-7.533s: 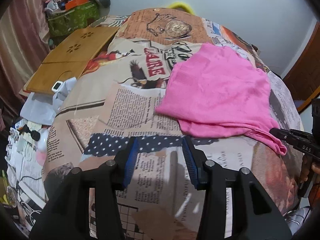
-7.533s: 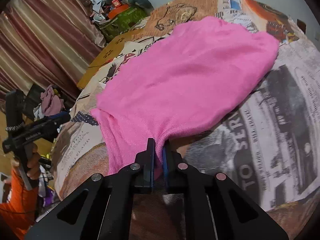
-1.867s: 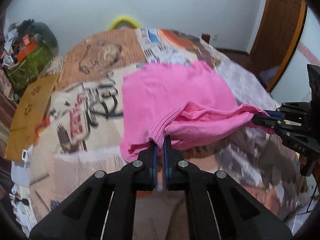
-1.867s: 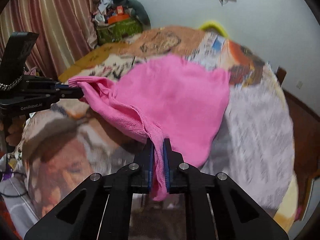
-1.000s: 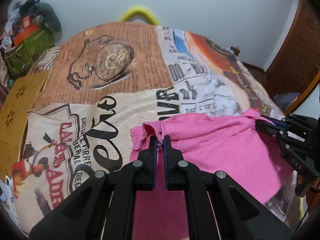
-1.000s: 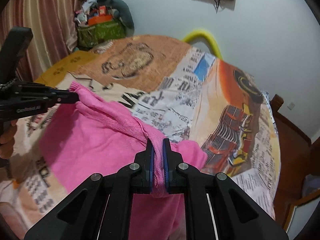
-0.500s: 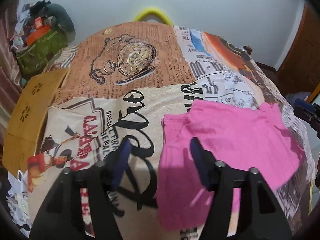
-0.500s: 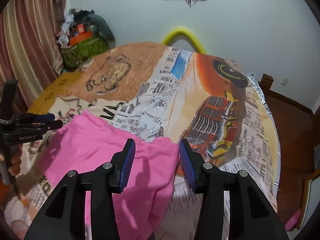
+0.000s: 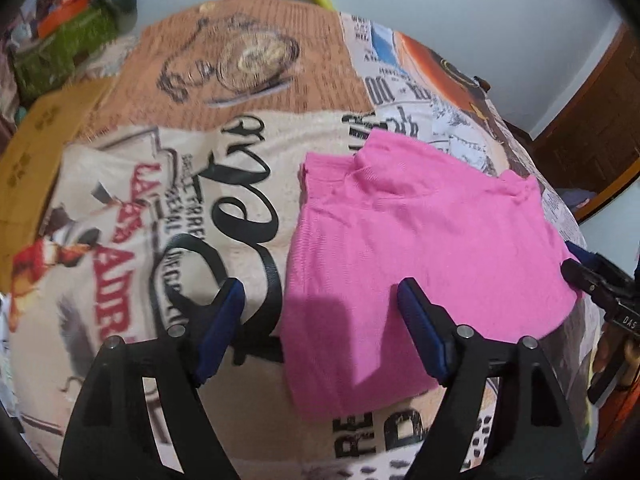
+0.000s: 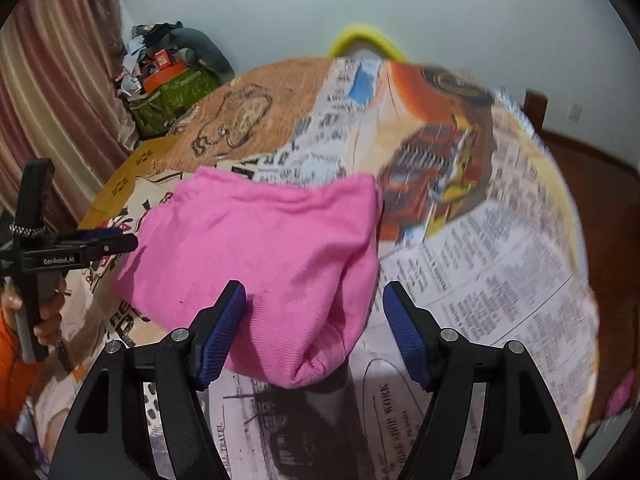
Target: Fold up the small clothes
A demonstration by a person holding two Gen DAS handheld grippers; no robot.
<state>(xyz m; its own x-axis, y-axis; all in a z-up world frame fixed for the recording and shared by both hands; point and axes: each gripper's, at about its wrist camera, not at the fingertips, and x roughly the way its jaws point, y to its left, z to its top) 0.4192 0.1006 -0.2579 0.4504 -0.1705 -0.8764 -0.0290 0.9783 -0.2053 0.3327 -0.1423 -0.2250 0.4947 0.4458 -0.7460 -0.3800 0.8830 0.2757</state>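
A pink knit garment (image 9: 420,256) lies folded in half on the printed bedspread (image 9: 192,208). It also shows in the right wrist view (image 10: 272,256), with a bunched corner near the camera. My left gripper (image 9: 320,328) is open and empty, held over the garment's near left edge. My right gripper (image 10: 314,332) is open and empty, with the bunched corner between its fingers but not gripped. The right gripper also shows at the right edge of the left wrist view (image 9: 592,276), and the left gripper at the left of the right wrist view (image 10: 100,244).
A wooden board (image 9: 36,152) lies at the bed's left side. A green bag with clutter (image 10: 172,92) stands by the curtain. A yellow hoop (image 10: 366,40) sits at the bed's far end. A wooden door (image 9: 592,120) is at the right.
Both grippers carried the garment's near edge to the far edge, let go and opened. They have since pulled back toward the near side; the garment lies folded.
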